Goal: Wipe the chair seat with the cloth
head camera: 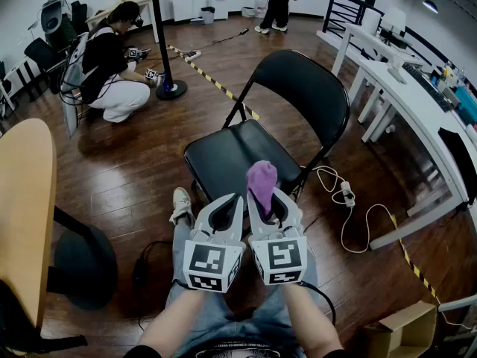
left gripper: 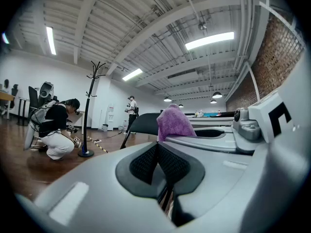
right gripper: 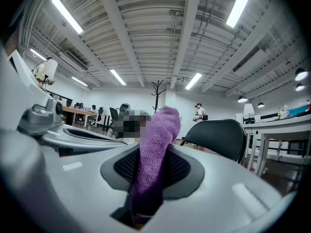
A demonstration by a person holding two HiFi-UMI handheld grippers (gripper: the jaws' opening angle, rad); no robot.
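A black folding chair stands on the wood floor in front of me, its seat (head camera: 227, 155) bare. Both grippers are held side by side over my lap, just short of the seat's front edge. My right gripper (head camera: 262, 201) is shut on a purple cloth (head camera: 261, 180), which sticks up from between its jaws; the cloth (right gripper: 158, 140) fills the middle of the right gripper view, with the chair back (right gripper: 218, 137) behind it. My left gripper (head camera: 235, 201) is shut with nothing in it, its pads (left gripper: 146, 161) pressed together. The left gripper view also catches the cloth (left gripper: 174, 123) beside it.
A wooden table (head camera: 26, 200) is at my left with a dark stool (head camera: 86, 263) beneath it. White desks (head camera: 417, 103) line the right. A power strip and cable (head camera: 346, 194) lie right of the chair. A crouching person (head camera: 112, 73) and a coat stand (head camera: 165, 51) are further back.
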